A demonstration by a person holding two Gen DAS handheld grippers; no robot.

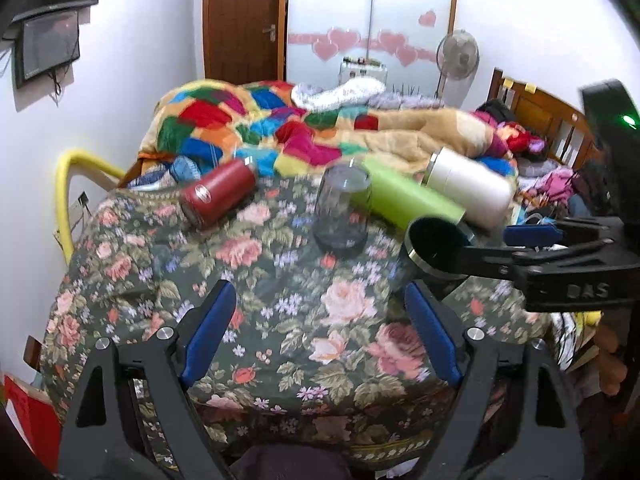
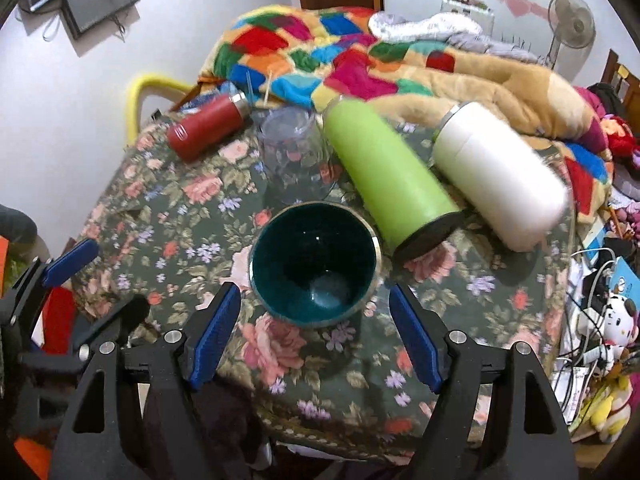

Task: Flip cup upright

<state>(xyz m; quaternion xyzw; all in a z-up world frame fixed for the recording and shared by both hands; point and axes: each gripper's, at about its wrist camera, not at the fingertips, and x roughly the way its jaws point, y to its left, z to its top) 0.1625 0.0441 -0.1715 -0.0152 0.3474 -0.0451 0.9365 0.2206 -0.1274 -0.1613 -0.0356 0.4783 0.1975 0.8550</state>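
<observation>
A dark teal cup (image 2: 314, 264) with a metal rim stands upright, mouth up, on the floral tablecloth (image 2: 180, 216). My right gripper (image 2: 314, 332) is open, its blue pads on either side of the cup and just in front of it, not touching. In the left wrist view the same cup (image 1: 434, 242) is at the right, partly hidden behind the right gripper's black finger (image 1: 492, 254). My left gripper (image 1: 320, 340) is open and empty over the near part of the cloth. A clear glass (image 1: 342, 210) stands mouth down behind; it also shows in the right wrist view (image 2: 292, 156).
A red flask (image 1: 218, 194), a green flask (image 1: 404, 198) and a white flask (image 1: 468, 186) lie on their sides at the back of the table. A colourful blanket (image 1: 248, 120) is piled behind. Cables and toys (image 2: 608, 320) lie at the right edge.
</observation>
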